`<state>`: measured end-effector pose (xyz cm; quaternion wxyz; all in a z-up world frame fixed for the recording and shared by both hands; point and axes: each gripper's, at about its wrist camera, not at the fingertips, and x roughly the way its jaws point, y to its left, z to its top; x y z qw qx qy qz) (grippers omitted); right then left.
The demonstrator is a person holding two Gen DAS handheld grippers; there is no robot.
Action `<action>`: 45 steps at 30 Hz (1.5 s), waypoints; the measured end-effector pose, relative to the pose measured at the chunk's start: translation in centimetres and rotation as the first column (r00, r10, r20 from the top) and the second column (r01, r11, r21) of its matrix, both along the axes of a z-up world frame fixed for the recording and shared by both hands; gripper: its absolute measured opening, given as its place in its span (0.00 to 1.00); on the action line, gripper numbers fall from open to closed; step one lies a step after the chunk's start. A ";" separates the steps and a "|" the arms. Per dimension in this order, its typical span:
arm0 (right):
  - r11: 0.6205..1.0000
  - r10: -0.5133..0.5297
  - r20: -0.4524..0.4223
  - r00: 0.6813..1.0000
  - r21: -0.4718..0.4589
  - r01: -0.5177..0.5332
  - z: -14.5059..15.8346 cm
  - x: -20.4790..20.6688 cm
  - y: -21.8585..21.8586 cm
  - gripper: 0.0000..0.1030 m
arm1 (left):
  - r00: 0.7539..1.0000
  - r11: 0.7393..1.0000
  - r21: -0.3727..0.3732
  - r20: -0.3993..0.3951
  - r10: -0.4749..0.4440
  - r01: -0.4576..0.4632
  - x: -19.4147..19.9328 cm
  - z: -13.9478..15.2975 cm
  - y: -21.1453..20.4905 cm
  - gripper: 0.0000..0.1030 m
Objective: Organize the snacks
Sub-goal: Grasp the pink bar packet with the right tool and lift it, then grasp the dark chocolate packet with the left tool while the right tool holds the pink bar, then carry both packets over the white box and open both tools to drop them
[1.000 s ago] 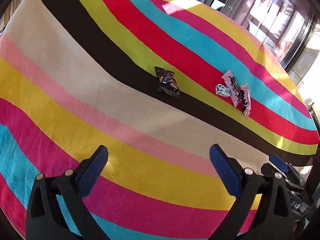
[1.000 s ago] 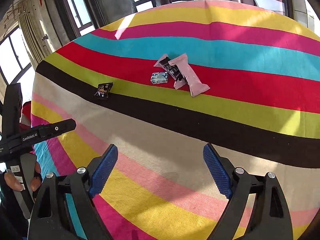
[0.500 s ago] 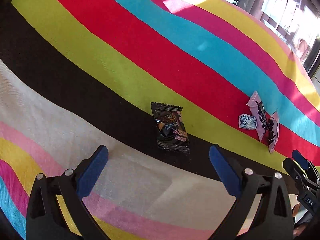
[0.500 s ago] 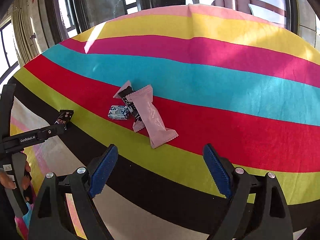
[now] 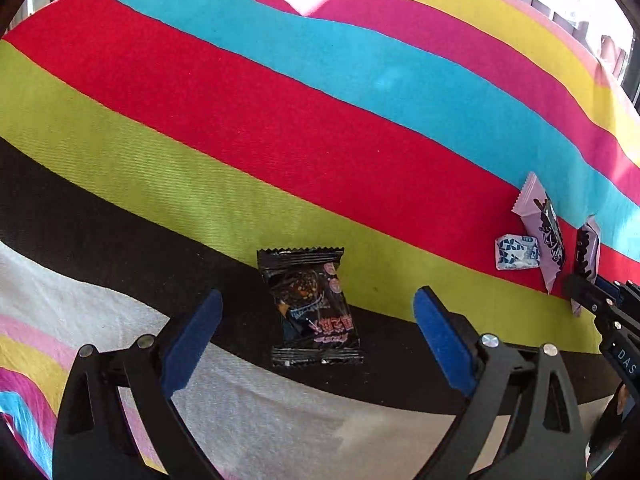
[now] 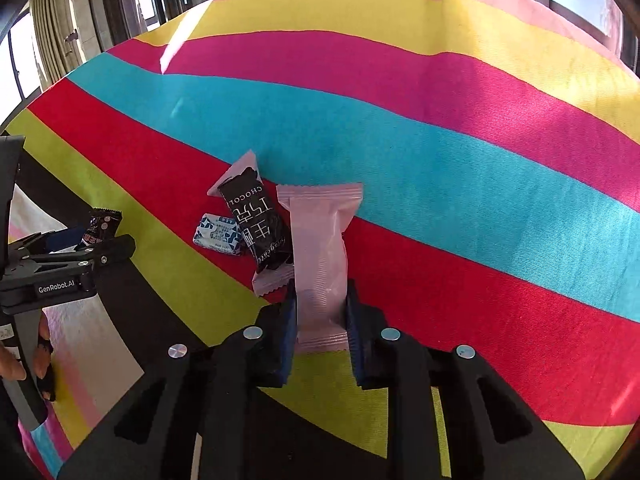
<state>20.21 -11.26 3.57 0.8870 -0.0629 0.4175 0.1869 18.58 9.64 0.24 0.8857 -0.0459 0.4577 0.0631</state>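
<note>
Snacks lie loose on the striped cloth (image 5: 280, 128); none are sorted. The pink pack (image 6: 320, 248) is pinched by the right gripper (image 6: 320, 312). The black pack (image 5: 312, 308) lies between the closing left gripper's (image 5: 316, 316) jaws, untouched.

Both wrist views close, angled down — share striped cloth (image 5: 280, 128), snacks.

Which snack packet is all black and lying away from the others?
The black packet between the left tool's closing jaws, not yet pinched. The small blue-and-white one and both pink ones lie bunched together.
</note>
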 end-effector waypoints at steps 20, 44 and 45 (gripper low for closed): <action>0.965 0.001 -0.088 0.996 0.262 0.022 0.7 -15.4 -2.8 0.21 | 0.990 0.967 -0.220 0.086 -0.110 0.127 -14.2 0.6 1.1 0.32; 0.962 0.217 -0.121 0.969 0.196 -0.191 0.6 -24.1 7.7 0.22 | 0.991 0.978 -0.187 0.113 -0.074 0.094 -26.7 0.9 6.5 0.32; 0.958 0.233 -0.119 0.965 0.197 -0.207 0.7 -24.3 8.4 0.22 | 0.991 0.979 -0.186 0.115 -0.067 0.088 -27.1 1.0 7.0 0.32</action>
